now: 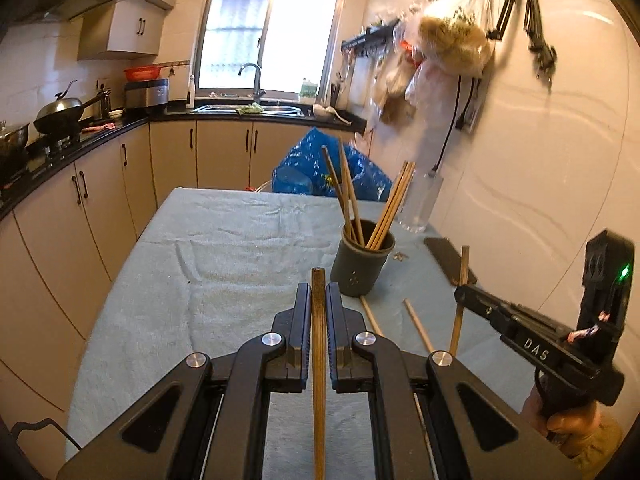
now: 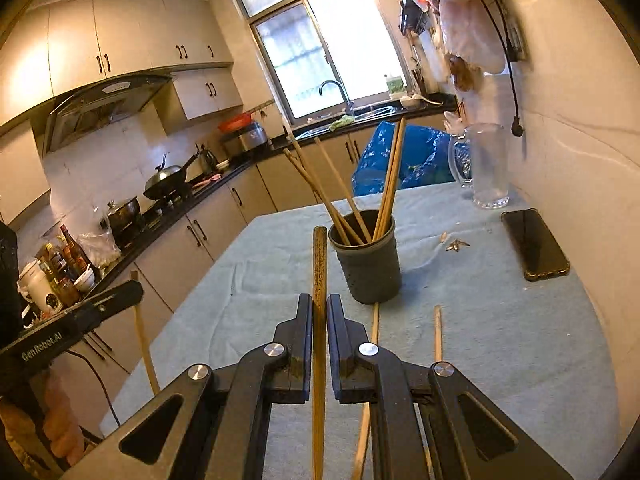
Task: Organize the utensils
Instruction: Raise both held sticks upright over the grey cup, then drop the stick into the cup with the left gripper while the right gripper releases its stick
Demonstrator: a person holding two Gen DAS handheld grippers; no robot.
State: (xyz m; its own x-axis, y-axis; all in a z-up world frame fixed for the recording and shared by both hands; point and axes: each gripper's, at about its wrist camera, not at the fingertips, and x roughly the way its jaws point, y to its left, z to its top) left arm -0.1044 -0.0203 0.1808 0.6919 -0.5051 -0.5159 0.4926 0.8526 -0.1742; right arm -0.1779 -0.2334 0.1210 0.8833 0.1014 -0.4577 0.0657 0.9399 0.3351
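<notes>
We hold one brown bamboo chopstick in each gripper. In the left wrist view, the left gripper (image 1: 319, 300) is clamped on a dark, streaked chopstick (image 1: 319, 344) that runs straight up the lower centre of the frame, its blunt squared end poking just past the fingertips. In the right wrist view, the right gripper (image 2: 319, 312) is closed the same way on a paler, speckled chopstick (image 2: 319, 280), which sticks out farther beyond the jaws and ends level with the rim of the holder.

The dark grey utensil holder (image 1: 362, 260) stands upright on the pale blue cloth (image 1: 224, 240) covering the table, right of centre in the left view and just above centre in the right. Several more chopsticks (image 1: 390, 204) lean inside it, fanned into two bunches, one tilting left and one tilting right. Two loose chopsticks (image 2: 438, 332) lie on the cloth just below the holder, near the grippers.

Both grippers point forward and somewhat downward over the table, toward the holder. From the left view, the right gripper enters at the lower right edge, a hand (image 1: 572, 428) wrapped around its handle, its chopstick standing nearly upright. From the right view, the left gripper comes in at the lower left, also hand-held.

A clear glass (image 2: 486, 168) and a black phone (image 2: 534, 244) sit at the right side of the table.
</notes>
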